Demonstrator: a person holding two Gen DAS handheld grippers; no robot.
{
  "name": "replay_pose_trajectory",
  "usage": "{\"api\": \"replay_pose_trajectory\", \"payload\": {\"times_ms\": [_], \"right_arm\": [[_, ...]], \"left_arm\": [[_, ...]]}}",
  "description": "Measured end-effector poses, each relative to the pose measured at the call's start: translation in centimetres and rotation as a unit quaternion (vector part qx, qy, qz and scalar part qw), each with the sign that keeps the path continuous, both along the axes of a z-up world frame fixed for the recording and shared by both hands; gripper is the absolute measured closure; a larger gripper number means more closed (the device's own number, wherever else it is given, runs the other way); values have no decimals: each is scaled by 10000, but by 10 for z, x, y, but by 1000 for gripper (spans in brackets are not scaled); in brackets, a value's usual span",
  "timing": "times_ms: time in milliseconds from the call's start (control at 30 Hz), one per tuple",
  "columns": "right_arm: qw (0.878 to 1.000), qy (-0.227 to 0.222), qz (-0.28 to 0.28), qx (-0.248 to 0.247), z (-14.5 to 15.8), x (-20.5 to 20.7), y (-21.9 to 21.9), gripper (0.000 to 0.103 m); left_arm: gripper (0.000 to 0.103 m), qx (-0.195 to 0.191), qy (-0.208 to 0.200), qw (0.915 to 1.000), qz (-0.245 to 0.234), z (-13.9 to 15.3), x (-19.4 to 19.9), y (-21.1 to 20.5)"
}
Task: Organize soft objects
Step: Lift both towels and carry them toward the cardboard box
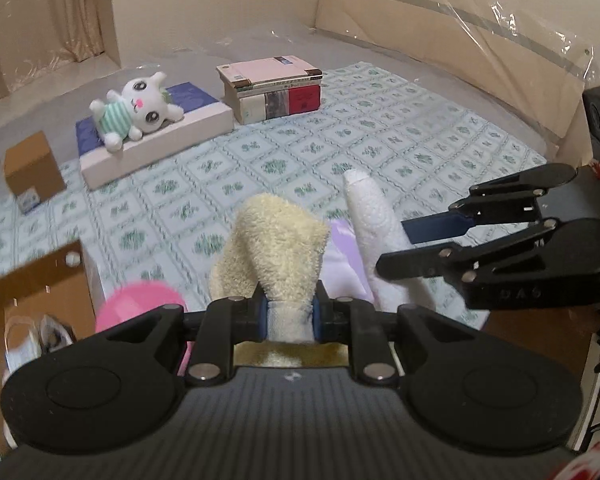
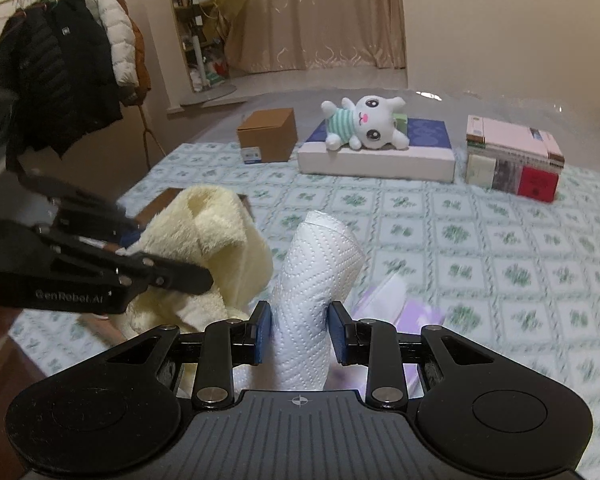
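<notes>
The left gripper (image 1: 291, 316) pinches a yellow towel (image 1: 274, 240), limp and light, by a bunched fold. The right gripper (image 2: 298, 330) clamps a white paper towel (image 2: 316, 272), crushable, at mid-length. Both hang above the bed (image 2: 480, 248).

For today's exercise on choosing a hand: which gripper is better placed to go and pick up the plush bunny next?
Neither, probably, until one unloads: the left gripper is shut on the yellow towel, the right gripper on the white paper towel. The plush bunny lies far off on the flat box.
</notes>
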State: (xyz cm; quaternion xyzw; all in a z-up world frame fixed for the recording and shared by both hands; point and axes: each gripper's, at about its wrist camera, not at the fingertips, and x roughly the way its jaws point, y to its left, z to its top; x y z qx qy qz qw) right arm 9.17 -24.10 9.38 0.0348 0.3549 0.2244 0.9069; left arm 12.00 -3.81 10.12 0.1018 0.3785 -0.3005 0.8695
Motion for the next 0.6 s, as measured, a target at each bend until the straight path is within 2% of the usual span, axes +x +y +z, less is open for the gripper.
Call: {"api": "replay_pose_trajectory", "payload": {"times_ms": [300, 600], "right_arm": [[9981, 262, -141, 535, -20, -54, 2, 71], [9982, 247, 50, 551, -23, -76, 20, 71]], "left_arm": [[85, -380, -43, 9975, 590, -19, -77, 35], [85, -616, -223, 9905, 1213, -12, -116, 69]]}}
